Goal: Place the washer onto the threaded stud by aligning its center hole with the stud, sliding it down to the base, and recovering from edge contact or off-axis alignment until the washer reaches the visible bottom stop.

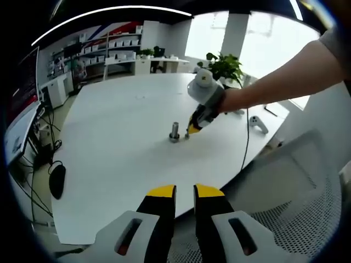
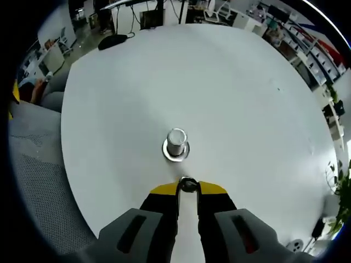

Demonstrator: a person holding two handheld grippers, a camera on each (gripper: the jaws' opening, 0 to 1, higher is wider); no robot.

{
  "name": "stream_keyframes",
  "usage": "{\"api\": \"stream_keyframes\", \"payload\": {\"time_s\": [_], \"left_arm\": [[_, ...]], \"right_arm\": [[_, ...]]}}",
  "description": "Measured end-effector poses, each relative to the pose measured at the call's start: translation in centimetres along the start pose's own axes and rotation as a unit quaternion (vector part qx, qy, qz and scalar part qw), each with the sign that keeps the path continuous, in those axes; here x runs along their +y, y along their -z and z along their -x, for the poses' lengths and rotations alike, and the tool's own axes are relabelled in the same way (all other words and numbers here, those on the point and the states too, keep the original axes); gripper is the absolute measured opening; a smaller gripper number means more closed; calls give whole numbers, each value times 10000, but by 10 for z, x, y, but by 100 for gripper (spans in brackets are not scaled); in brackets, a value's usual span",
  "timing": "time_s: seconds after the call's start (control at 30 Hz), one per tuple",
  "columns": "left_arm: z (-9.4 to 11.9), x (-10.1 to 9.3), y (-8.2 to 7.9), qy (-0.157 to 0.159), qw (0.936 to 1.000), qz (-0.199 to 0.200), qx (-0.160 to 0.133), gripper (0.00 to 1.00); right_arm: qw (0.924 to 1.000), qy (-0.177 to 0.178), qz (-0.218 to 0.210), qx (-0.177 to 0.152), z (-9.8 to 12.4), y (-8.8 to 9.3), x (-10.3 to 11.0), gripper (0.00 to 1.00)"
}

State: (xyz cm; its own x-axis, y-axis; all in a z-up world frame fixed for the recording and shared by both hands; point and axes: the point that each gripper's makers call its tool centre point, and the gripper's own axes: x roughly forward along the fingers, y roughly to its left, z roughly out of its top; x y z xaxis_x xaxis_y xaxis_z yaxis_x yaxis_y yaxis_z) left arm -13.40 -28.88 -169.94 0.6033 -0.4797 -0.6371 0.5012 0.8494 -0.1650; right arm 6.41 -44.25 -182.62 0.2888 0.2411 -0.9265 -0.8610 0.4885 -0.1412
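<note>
Fingertips of the right gripper, yellow at their ends, are pinched on a small metal washer that stands on edge between them at the 6 o'clock side of the right gripper view. Just past the washer, toward 12 o'clock, the stud rises upright from a wider round base flange on the white round table; washer and stud are near but apart, and the washer is not on the stud. Grey mesh of a chair lies off the table's edge at 8 o'clock.

In the left gripper view, the left gripper sits at 6 o'clock with its yellow-tipped fingers close together, a narrow gap between them and nothing in it. It hangs over the table's near edge, well apart from the stud at the centre. The right gripper reaches in from 2 o'clock, held by a person's hand, its tips just beside the stud. A potted plant stands beyond at 1 o'clock, and a black mouse lies at 9 o'clock.
</note>
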Motion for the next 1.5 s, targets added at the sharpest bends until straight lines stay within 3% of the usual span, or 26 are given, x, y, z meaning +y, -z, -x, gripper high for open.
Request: {"api": "stream_keyframes", "payload": {"time_s": [0.2, 0.27, 0.47, 0.9, 1.0, 1.1, 1.3, 1.43, 1.5], "left_arm": [[0, 0, 0, 5, 10000, -3, 6, 10], [0, 0, -1, 5, 10000, -4, -8, 10], [0, 0, -1, 18, 10000, -8, -19, 10], [0, -1, -1, 27, 10000, -11, -32, 10], [0, -2, -1, 45, 10000, -25, -33, 10], [1, -3, -1, 54, 10000, -39, -41, 10], [1, -4, 2, 81, 9999, -66, 13, 10], [0, -4, 4, 89, 9999, -62, 79, 10], [1, -5, 3, 106, 9999, -68, 53, 10]], "right_arm": [[9998, 22, -163, 116, -14, 6, 0, 14], [9993, 75, -355, 27, -15, 4, -1, 14], [9992, 107, -386, 10, -9, 8, -5, 20], [9979, 259, -335, -488, 39, 30, 1, 23], [9967, 416, -403, -568, 56, 43, 1, 32], [9953, 426, -608, -616, 66, 58, 3, 27], [9893, 608, -1086, -767, 93, 85, 1, 29], [9749, 672, -1802, -1125, 115, 87, 0, 28], [9700, 649, -1897, -1377, 125, 84, 3, 28]]}}
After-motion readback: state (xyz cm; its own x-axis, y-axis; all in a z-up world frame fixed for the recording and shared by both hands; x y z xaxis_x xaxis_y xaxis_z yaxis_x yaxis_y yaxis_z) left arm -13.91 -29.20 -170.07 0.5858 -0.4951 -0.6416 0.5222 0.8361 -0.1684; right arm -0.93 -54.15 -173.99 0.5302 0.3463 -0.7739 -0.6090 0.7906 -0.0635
